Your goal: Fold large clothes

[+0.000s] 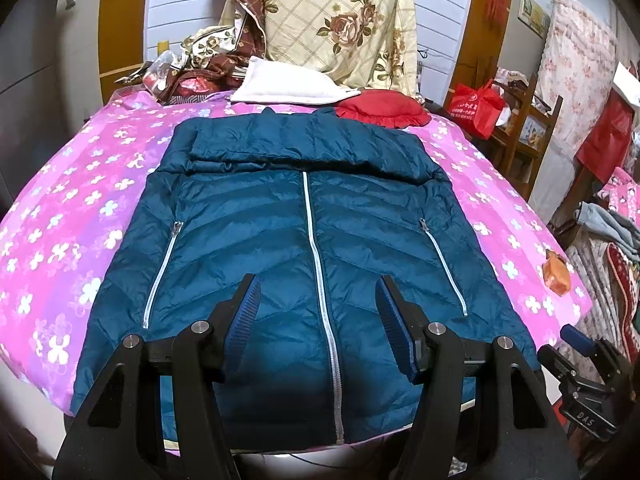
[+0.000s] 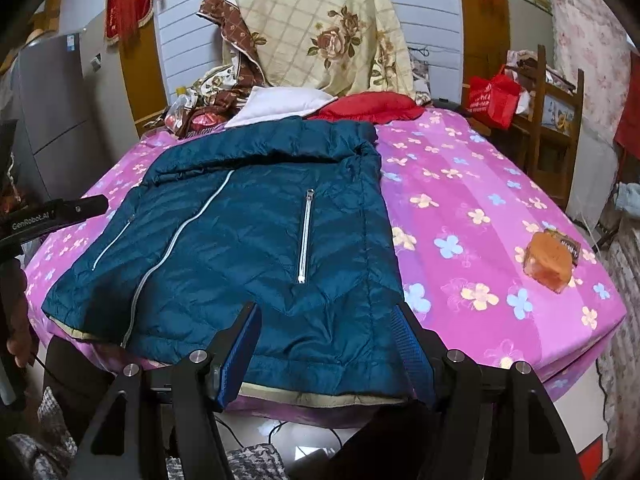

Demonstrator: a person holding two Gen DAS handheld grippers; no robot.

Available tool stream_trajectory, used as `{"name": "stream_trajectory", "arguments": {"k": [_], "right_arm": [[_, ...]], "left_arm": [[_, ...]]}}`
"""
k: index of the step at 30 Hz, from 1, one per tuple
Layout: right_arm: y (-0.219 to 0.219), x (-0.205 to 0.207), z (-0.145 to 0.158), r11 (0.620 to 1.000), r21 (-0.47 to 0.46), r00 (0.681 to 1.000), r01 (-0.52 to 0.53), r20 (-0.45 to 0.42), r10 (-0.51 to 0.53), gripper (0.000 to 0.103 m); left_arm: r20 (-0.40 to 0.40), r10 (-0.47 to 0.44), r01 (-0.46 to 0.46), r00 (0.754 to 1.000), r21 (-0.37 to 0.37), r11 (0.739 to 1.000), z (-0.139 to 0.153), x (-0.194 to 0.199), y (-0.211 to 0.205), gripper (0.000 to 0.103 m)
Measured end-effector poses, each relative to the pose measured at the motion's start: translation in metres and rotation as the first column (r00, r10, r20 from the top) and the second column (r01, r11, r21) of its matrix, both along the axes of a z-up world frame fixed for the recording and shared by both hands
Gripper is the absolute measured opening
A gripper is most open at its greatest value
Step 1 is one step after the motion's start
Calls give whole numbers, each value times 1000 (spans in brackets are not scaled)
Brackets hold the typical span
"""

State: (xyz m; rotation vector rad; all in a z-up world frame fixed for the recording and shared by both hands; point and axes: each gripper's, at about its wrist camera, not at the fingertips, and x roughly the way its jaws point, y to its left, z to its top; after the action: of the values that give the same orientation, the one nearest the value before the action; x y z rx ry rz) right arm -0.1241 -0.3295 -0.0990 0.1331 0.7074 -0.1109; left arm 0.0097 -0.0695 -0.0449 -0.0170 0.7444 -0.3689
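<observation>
A teal quilted puffer jacket (image 1: 280,248) lies front up on the pink flowered bed cover (image 1: 72,216), zipped, with both sleeves folded across its chest near the collar. My left gripper (image 1: 318,308) is open and empty, hovering over the jacket's lower middle above the hem. In the right wrist view the jacket (image 2: 248,240) lies left of centre. My right gripper (image 2: 326,340) is open and empty over the jacket's lower right corner at the hem. The left gripper's body (image 2: 52,212) shows at the left edge there. The right gripper's body (image 1: 588,368) shows at the lower right of the left wrist view.
A white cloth (image 1: 280,84), a red ruffled cushion (image 1: 380,112) and a piled floral quilt (image 1: 336,20) sit at the bed's head. An orange packet (image 2: 550,258) lies on the bed's right side. A wooden rack with a red bag (image 2: 494,94) stands at the right.
</observation>
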Motion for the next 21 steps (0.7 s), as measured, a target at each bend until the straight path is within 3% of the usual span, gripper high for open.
{"name": "stream_trajectory", "arguments": {"k": [4,8,12,14,18,21], "right_arm": [[-8,9,-8,999,40,999,22,-25,-21,65],[-24,22,-15,995,90,998,48,-48,-43,65],[-40,45,-20,991,119,996,66,-72,-58,66],[-47,60,-22,987,141,994,80,-84,-69,72],[-60,96,-28,978,185,992,93,-102,-75,74],[-69,122,-37,973,209,989,99,-132,-73,73]], "left_arm": [[-1,24,-24,1000,9,1000,0,4,7,60],[-6,112,-112,994,-8,994,0,16,42,60],[-15,236,-235,972,29,972,-8,35,90,60],[-30,297,-295,954,59,954,-19,47,115,63],[-136,361,-353,923,80,932,-51,73,160,63],[-262,324,-338,909,-8,941,-77,91,187,63]]}}
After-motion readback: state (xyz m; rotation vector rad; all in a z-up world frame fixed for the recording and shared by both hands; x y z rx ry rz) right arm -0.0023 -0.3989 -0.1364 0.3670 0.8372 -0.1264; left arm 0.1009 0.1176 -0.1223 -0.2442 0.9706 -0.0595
